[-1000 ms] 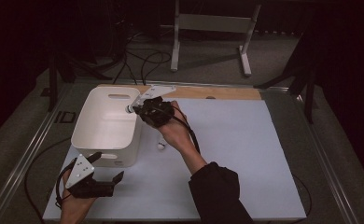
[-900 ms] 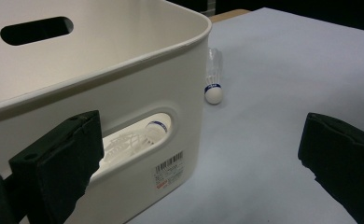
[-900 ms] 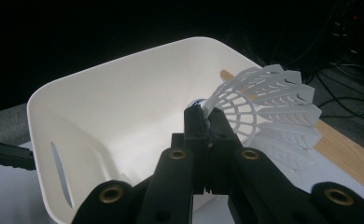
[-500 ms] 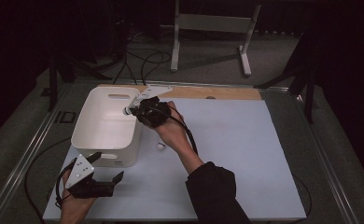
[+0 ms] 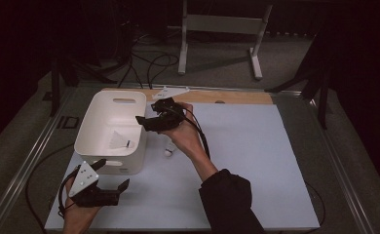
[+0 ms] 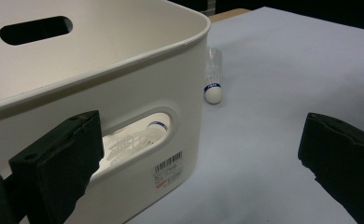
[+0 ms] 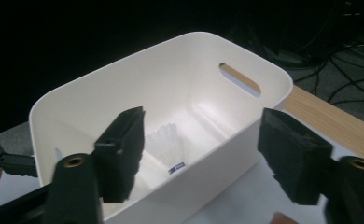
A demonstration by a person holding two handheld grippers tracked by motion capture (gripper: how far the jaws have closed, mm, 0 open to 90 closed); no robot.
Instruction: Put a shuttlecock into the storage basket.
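A white feathered shuttlecock with a blue band (image 5: pixel 120 142) is seen lying on the floor of the white plastic bin with slotted handles (image 5: pixel 96 116), left of centre in the high view. Over the bin's right rim the right gripper (image 5: pixel 142 120) is held, its jaws just opened and empty. A second shuttlecock (image 5: pixel 168 150) lies on the pale table (image 5: pixel 256 161) beside the bin. At lower left, the left gripper (image 5: pixel 114 183) is held with jaws apart, empty.

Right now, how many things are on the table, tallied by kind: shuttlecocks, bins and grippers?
White feathered shuttlecocks: 2, one inside the bin, one on the pale blue mat beside it
White plastic bin with handle slots: 1
Black two-jaw grippers: 2, left gripper and right gripper, both open and empty
Total: 5
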